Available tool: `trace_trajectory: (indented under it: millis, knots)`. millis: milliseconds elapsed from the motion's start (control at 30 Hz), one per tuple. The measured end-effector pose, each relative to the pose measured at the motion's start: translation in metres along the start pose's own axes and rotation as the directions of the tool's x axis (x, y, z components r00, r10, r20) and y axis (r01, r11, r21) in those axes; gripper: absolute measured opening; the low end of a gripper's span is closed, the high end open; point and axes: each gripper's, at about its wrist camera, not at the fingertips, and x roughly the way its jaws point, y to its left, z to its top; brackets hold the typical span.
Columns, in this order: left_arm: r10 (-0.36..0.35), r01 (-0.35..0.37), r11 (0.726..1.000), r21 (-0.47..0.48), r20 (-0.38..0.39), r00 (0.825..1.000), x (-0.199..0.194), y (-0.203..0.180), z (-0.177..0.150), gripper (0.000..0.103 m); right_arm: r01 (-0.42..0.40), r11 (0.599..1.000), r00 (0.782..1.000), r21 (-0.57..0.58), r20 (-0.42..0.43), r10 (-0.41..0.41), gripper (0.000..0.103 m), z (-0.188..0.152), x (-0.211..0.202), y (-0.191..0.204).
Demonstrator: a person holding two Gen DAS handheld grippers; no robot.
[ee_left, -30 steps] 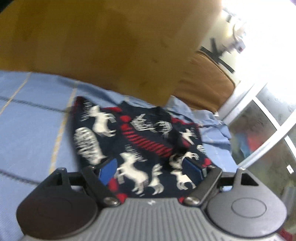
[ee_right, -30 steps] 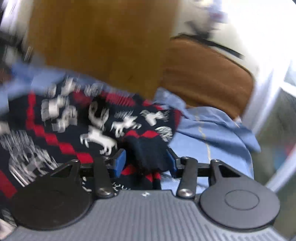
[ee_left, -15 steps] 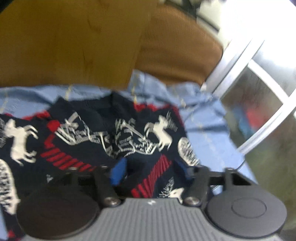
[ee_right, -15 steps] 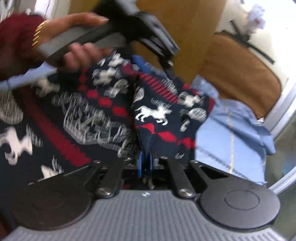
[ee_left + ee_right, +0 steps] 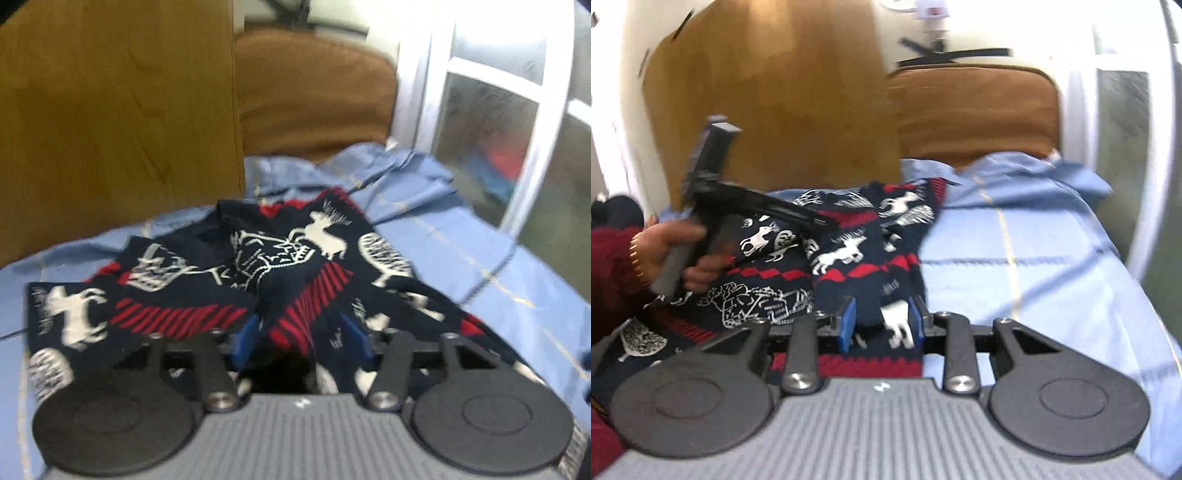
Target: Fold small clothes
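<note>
Jaws on my left gripper (image 5: 301, 338) and right gripper (image 5: 882, 323) have just been opening, sweater (image 5: 849, 251) folds between both.

Patterned sweater (image 5: 849, 251) on blue-sheeted bed (image 5: 1015, 266)

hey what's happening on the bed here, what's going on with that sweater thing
A person is folding a small navy sweater with white reindeer and red bands on a blue bedsheet, using a handheld gripper in each hand. The right gripper and left gripper each have a bunch of the knit between their blue pads, and both sets of jaws have just been opening. The garment lies rumpled, partly doubled over, not yet neatly folded.
</note>
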Motion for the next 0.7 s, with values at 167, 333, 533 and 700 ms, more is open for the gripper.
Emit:
trace_trajectory:
  millis: [167, 333, 533, 700]
  knots:
    - [-0.069, 0.069, 0.996, -0.051, 0.015, 0.998, -0.095, 0.029, -0.049, 0.067, -0.015, 0.995, 1.0, 0.102, -0.024, 0.017, 0.034, -0.032, -0.032, -0.011]
    - [-0.171, 0.155, 0.962, -0.226, -0.054, 0.984, -0.163, 0.065, -0.117, 0.086, -0.017, 0.984, 0.998, 0.179, -0.058, 0.028, 0.035, -0.062, -0.049, -0.015]
    - [-0.168, 0.129, 0.919, -0.372, -0.073, 0.983, -0.197, 0.071, -0.177, 0.086, -0.017, 0.969, 0.997, 0.245, -0.07, 0.035, 0.037, -0.085, -0.057, -0.015]
    - [-0.215, 0.16, 0.886, -0.435, -0.081, 0.973, -0.207, 0.062, -0.204, 0.086, -0.035, 0.967, 0.996, 0.252, -0.066, 0.053, 0.038, -0.095, -0.065, -0.01]
